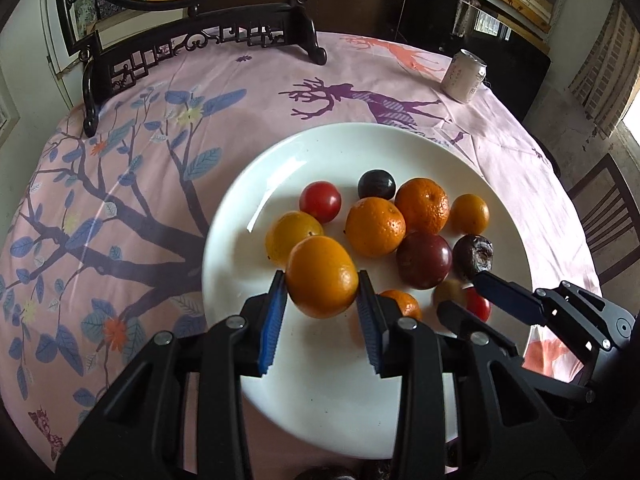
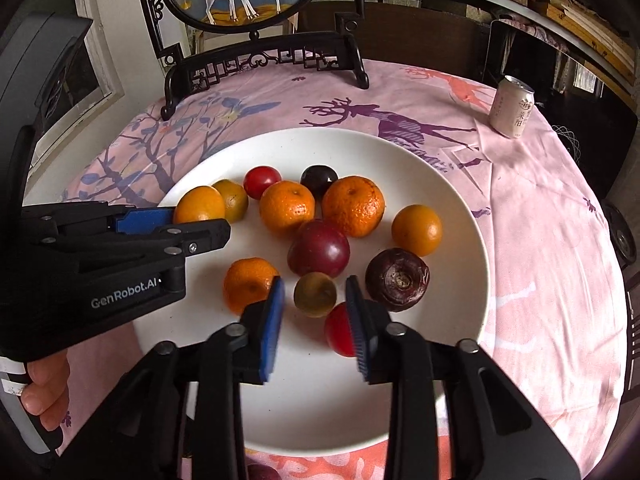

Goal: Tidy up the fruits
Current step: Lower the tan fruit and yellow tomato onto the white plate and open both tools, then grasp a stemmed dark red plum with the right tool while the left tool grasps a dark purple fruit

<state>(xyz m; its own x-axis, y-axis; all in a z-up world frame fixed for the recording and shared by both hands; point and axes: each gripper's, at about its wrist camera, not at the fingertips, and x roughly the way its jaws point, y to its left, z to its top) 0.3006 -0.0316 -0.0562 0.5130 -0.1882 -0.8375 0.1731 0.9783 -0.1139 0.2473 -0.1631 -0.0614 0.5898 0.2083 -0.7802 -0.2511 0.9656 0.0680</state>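
A white plate (image 1: pixel 320 152) holds several fruits: oranges, red tomatoes, dark plums and a wrinkled dark fruit (image 1: pixel 474 257). My left gripper (image 1: pixel 322 276) is shut on an orange (image 1: pixel 322 276) over the plate's left side; it also shows in the right wrist view (image 2: pixel 200 216). My right gripper (image 2: pixel 314 292) is open around a small olive-brown fruit (image 2: pixel 315 294), with its pads apart from it. A red tomato (image 2: pixel 338 334) lies by the right finger and a mandarin (image 2: pixel 248 286) by the left finger. The plate shows there too (image 2: pixel 460 208).
A pink patterned cloth (image 1: pixel 160 160) covers the round table. A drink can (image 1: pixel 463 76) stands at the far right, also in the right wrist view (image 2: pixel 512 106). A dark carved stand with a round painting (image 1: pixel 208 40) is at the back.
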